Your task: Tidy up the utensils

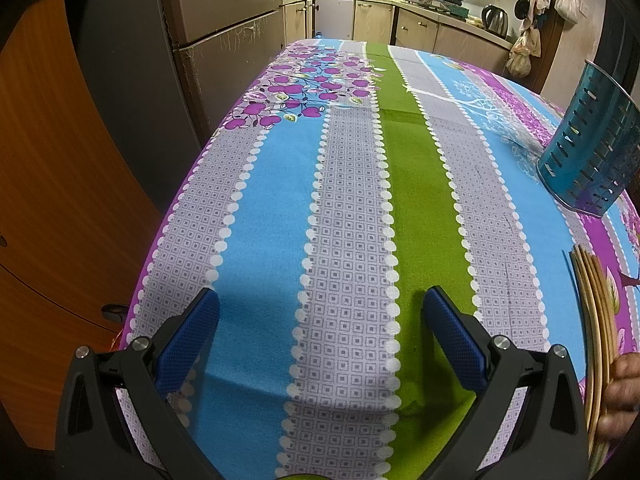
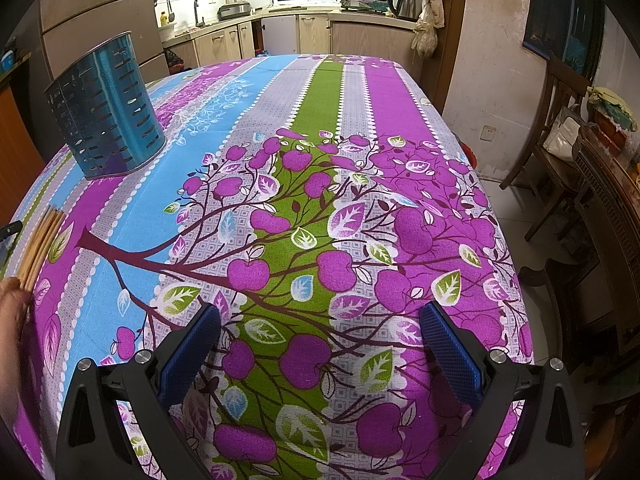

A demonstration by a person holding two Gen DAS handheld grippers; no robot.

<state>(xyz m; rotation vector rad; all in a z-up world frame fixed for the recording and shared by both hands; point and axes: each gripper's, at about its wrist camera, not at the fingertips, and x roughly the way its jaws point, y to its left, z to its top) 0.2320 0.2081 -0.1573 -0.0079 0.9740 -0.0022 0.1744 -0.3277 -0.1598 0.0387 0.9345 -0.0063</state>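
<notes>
A blue metal utensil holder with slots (image 1: 588, 148) stands upright on the table at the right edge of the left wrist view; in the right wrist view it (image 2: 106, 114) stands at the far left. A bundle of wooden chopsticks (image 1: 596, 320) lies on the cloth at the right edge, with a bare hand (image 1: 622, 392) on its near end; it also shows in the right wrist view (image 2: 40, 244) at the left edge. My left gripper (image 1: 320, 308) is open and empty above the striped cloth. My right gripper (image 2: 320, 320) is open and empty above the flower pattern.
A patterned tablecloth (image 1: 352, 200) covers the table (image 2: 304, 140). A fridge (image 1: 216, 48) and orange cabinet (image 1: 48, 184) stand left of the table. Wooden chairs (image 2: 560, 168) and a cabinet stand to the right. Kitchen counters (image 2: 320, 24) lie beyond the far edge.
</notes>
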